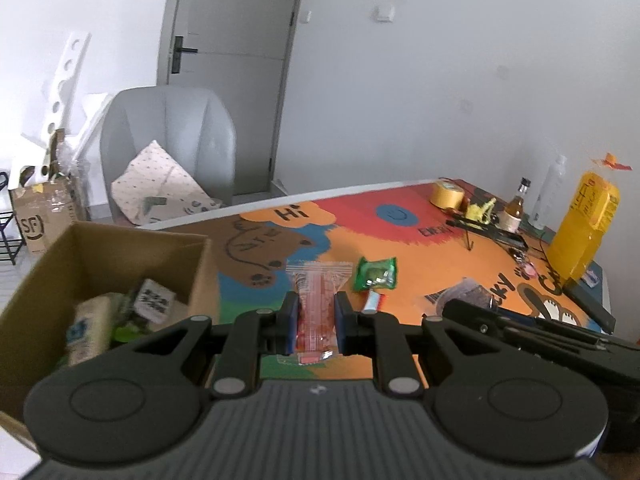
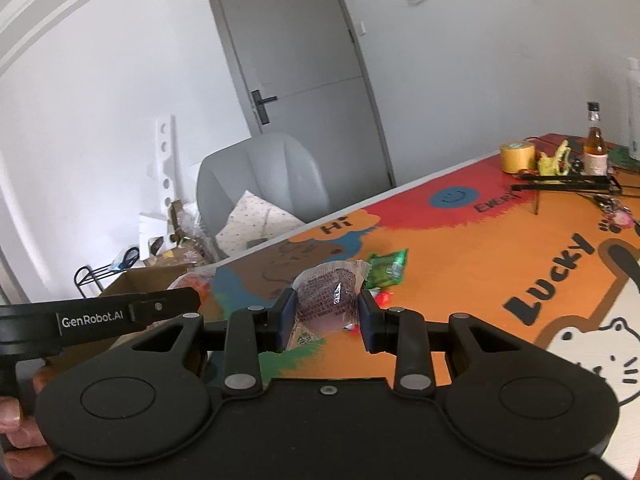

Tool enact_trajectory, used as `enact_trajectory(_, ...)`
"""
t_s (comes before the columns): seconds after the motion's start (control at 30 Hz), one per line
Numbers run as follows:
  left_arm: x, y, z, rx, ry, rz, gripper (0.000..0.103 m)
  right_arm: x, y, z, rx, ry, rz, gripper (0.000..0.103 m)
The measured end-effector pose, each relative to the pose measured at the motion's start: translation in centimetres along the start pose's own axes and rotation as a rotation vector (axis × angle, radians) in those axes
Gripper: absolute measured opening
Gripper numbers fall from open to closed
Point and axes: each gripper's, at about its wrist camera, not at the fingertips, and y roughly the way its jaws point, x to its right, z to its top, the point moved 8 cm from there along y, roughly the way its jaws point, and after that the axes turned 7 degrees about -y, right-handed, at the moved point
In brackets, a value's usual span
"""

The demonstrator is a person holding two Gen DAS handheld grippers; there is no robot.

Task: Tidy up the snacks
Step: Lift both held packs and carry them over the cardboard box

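In the left wrist view, the left hand-held gripper (image 1: 316,322) sits at the lower middle of the frame with its blue pads clamped on a red snack packet (image 1: 317,308) in clear wrap. The packet stands lengthwise between the pads, its crimped top edge sticking out above them and its lower end hanging below. At the left of the frame an open cardboard box (image 1: 100,248) holds several wrapped snacks (image 1: 120,312), blurred so their kinds cannot be told. Just right of the red packet's top, a green snack packet (image 1: 376,274) lies flat on the colourful worktop (image 1: 440,256), and a small red-and-white sweet (image 1: 373,302) lies just below it. A tall yellow bag (image 1: 582,228) stands at the right edge of the frame, with a roll of yellow tape (image 1: 447,194) and a small bottle (image 1: 516,204) at the upper right of the worktop. A grey chair (image 1: 168,140) stands behind the worktop, in front of a grey door (image 1: 236,40).

In the right wrist view, the right hand-held gripper (image 2: 326,316) at the lower middle grips a round brown snack (image 2: 326,300) in clear wrap, held between its pads above the worktop (image 2: 480,260). The green snack packet (image 2: 387,266) lies just beyond it, toward the upper right. The left hand-held gripper's arm (image 2: 100,318) crosses the left side of the frame, with the person's fingers (image 2: 16,428) at the lower left corner.
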Motion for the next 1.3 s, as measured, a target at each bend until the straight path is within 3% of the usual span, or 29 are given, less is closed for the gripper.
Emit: enact_trajectory(1.3, -15.1, -4.6, 1.2, 0.029, -0.188, 0.162, 0.018, -12.5, 3.8, 1.6, -0.019, -0.12, 0.152, 0.031)
